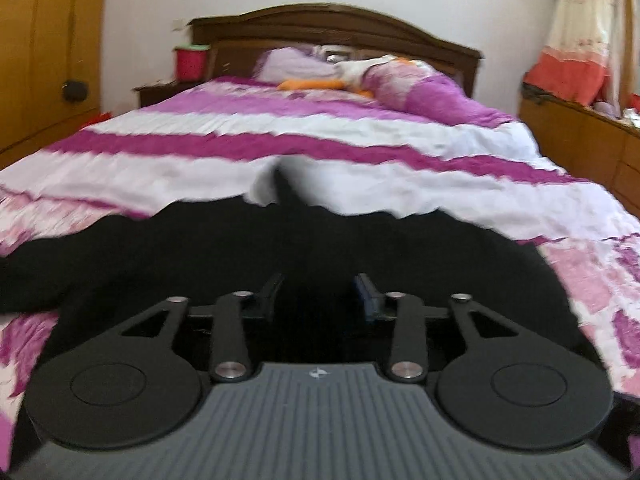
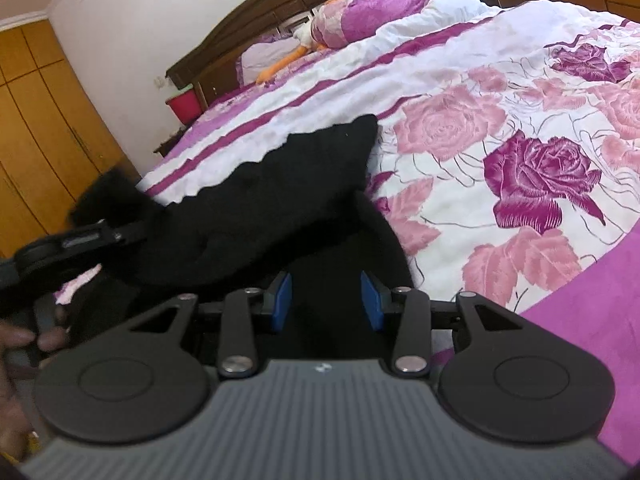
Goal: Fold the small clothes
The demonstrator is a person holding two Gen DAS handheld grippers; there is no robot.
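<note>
A black garment [image 1: 208, 256] lies crumpled across the near part of the bed, and a blurred ridge of it stands up ahead of my left gripper [image 1: 321, 292]. That gripper's fingers stand apart with black cloth filling the gap; the dark pads do not show whether they press it. In the right wrist view the garment [image 2: 280, 184] spreads over the floral bedspread [image 2: 520, 128]. My right gripper [image 2: 327, 300] has its blue pads on a thick fold of it. The left gripper [image 2: 80, 238] enters from the left edge, with a lump of black cloth at its tip.
The bed carries a purple and white bedspread [image 1: 360, 136], with pillows and an orange item by the dark headboard [image 1: 340, 20]. A red bin [image 1: 191, 62] stands on a nightstand. Wooden wardrobes [image 2: 44, 128] line the left, and a dresser [image 1: 592, 148] sits right. A hand [image 2: 24, 340] holds the left gripper's handle.
</note>
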